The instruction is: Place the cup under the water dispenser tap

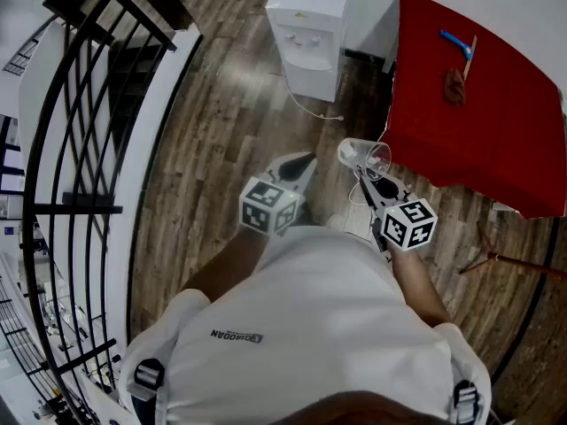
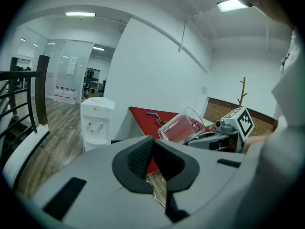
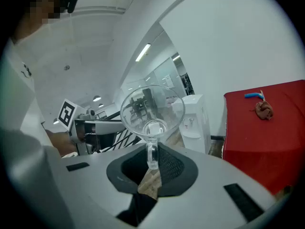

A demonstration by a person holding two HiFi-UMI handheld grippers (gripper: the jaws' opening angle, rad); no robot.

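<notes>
Pinching the cup (image 3: 151, 109) by its handle (image 3: 151, 157), the right gripper (image 3: 153, 151) holds it just beyond its jaws, probably to bring it to the dispenser (image 1: 308, 34), which stands well ahead. The cup lies tipped over, its long axis roughly along the jaws and its mouth seemingly facing back at the gripper. Beside it, the left gripper (image 2: 148, 144) has its jaws pressed together on nothing.

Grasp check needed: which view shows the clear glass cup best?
Right gripper view: the clear glass cup fills the centre, its handle pinched by the right gripper. Left gripper view shows the cup side-on, tilted, further off. Head view shows it small.
</notes>
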